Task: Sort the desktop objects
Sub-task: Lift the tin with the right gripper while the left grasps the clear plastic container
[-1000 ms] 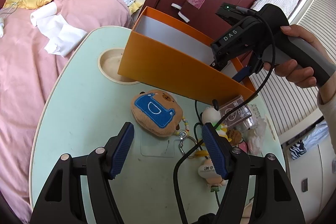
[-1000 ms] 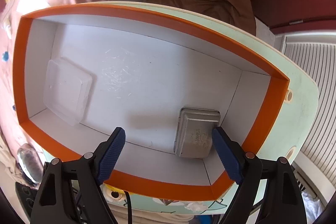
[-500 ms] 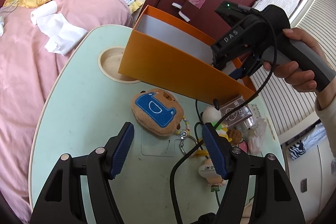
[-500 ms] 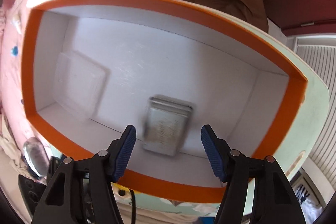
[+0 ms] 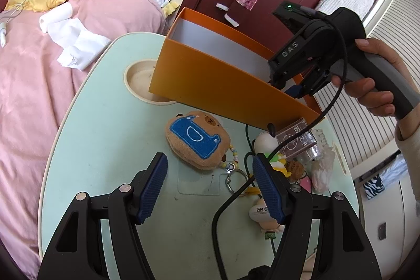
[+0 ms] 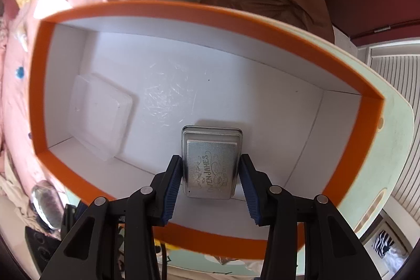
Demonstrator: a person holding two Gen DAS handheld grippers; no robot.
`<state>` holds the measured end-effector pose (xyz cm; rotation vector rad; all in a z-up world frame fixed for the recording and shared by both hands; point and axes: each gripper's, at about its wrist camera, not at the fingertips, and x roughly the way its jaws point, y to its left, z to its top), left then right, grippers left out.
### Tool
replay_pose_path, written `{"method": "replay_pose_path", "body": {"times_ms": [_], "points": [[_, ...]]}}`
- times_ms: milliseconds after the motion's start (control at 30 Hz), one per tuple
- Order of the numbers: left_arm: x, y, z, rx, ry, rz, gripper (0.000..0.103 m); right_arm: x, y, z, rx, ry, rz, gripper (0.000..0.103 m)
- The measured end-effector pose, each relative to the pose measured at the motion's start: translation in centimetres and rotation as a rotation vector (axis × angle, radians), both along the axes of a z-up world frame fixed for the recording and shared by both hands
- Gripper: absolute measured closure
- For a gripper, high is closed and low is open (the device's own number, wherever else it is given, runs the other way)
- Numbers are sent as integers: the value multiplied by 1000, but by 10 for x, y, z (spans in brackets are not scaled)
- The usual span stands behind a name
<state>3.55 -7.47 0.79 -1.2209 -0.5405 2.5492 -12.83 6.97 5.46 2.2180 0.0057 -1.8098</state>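
Note:
An orange box (image 5: 223, 80) with a white inside (image 6: 183, 85) stands on the pale green table (image 5: 105, 127). In the right wrist view a silver tin (image 6: 211, 164) lies on the box floor, and a clear plastic lid (image 6: 101, 114) lies to its left. My right gripper (image 6: 211, 188) hangs over the box, its blue pads on either side of the tin, narrowly open. My left gripper (image 5: 210, 190) is open and empty above the table, just short of a brown plush pouch (image 5: 197, 139) with a key ring.
Small toys, a dark packet (image 5: 296, 139) and a crumpled wrapper (image 5: 321, 169) lie by the box's right front corner. A round cup recess (image 5: 139, 78) sits left of the box. A pink bed (image 5: 39, 70) borders the table's left. The right gripper's cable (image 5: 236, 196) runs across the toys.
My right gripper has moved down into the box and narrowed its fingers around the silver tin, which was ahead and to the right before. The left gripper has stayed still.

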Motion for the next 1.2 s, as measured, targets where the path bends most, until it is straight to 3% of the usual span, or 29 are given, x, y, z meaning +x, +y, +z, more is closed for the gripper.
{"method": "replay_pose_path", "body": {"times_ms": [467,567,700,800,900,1033,1200], "points": [[-5,-2,14,-37,-2,0,35,28,55,67,-137,179,11,59],[-18,-10,33,-4,-19,-36,35,45,67,73,-157,189,11,59],[-46,-15,73,-24,3,-119,35,50,91,51,-160,197,-1,59],[-83,-2,98,-105,-26,-188,35,64,105,47,-181,203,-15,59],[-122,30,100,-222,-119,-315,35,72,115,42,-224,197,-37,59],[-171,69,71,-496,-308,-375,35,76,123,36,-257,196,-49,59],[-198,85,31,-617,-497,-406,35,80,133,27,-302,186,-60,59]]}}
